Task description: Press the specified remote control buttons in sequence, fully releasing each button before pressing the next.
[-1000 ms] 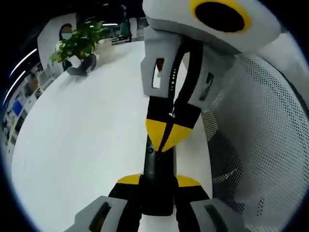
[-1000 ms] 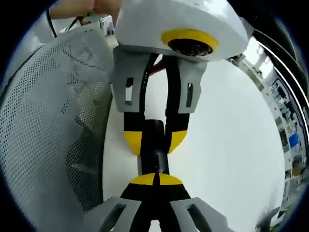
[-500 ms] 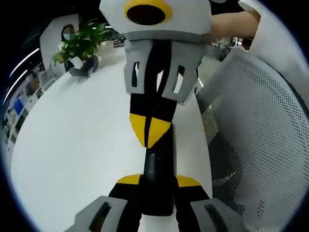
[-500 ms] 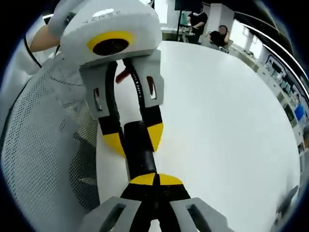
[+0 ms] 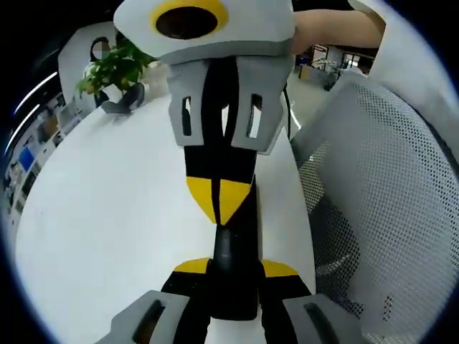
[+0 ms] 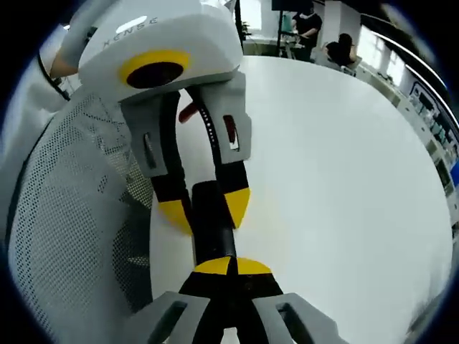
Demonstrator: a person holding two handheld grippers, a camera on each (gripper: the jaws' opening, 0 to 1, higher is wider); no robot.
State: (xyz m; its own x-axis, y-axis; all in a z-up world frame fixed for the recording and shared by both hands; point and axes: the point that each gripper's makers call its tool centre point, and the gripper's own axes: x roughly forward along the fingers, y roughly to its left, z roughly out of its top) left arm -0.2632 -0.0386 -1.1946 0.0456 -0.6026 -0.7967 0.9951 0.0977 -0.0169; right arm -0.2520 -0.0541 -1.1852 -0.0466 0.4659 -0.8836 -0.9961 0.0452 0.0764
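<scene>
Left gripper view: the left gripper point(image 5: 233, 266) has its fingers clamped on the near end of a black remote control point(image 5: 234, 269), which lies above a white desk point(image 5: 107, 208). The right gripper point(image 5: 220, 195) comes in from above, fingers pressed together, its yellow tips on the remote's top face. A potted plant point(image 5: 115, 68) stands at the desk's far edge; a white mesh chair point(image 5: 387, 215) is at right.

Right gripper view: the right gripper point(image 6: 229, 266), fingers together, touches the remote control point(image 6: 211, 226), while the left gripper point(image 6: 204, 208) grips it from the far side. People point(image 6: 315, 32) sit in the background.
</scene>
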